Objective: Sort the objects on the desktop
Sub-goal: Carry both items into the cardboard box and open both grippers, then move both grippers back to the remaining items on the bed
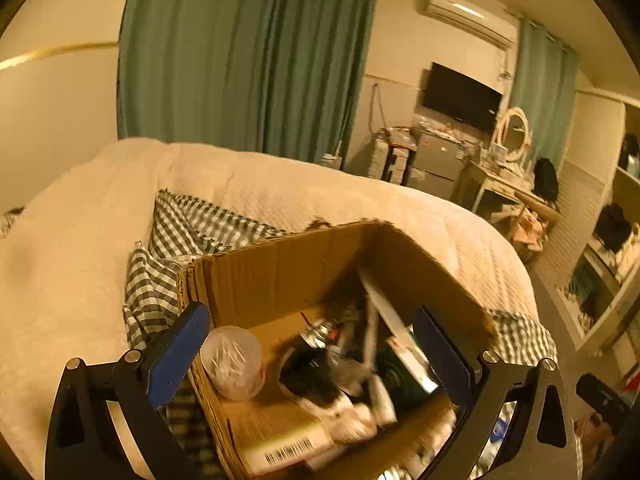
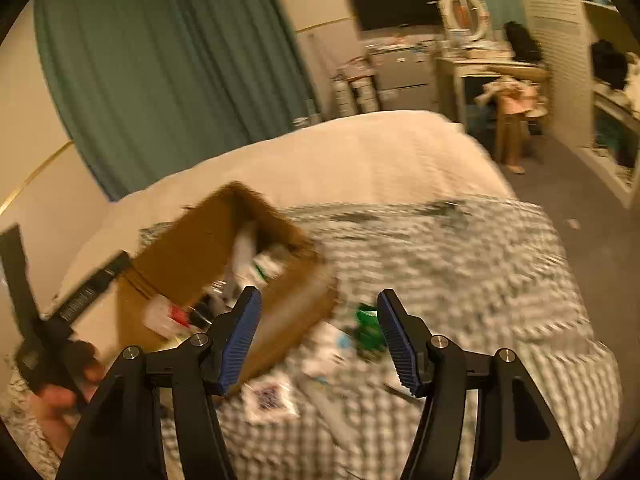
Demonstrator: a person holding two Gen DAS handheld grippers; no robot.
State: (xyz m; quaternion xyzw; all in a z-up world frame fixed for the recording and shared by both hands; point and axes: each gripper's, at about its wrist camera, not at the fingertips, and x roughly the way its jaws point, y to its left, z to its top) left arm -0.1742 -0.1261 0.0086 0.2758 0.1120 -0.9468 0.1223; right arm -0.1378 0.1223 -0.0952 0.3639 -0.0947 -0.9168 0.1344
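Corrugated cardboard box (image 1: 288, 272) on checked cloth (image 1: 192, 224), both ribbed-padded tools, left (image 1: 316, 356) and right (image 2: 318, 344), apart, contents blurred.

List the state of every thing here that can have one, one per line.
left claw: open, empty, over the box
right claw: open, empty
cardboard box: open-topped, holding items
clear round container: inside the box, lying tilted
green item: out on the checked cloth
TV: screen dark
curtain: drawn

dim, warm amber light tints both fisheye views; corners go black and edges bow. the right wrist view is motion-blurred, worst at 7 o'clock on the cardboard box (image 2: 224, 264); the left wrist view is sharper.
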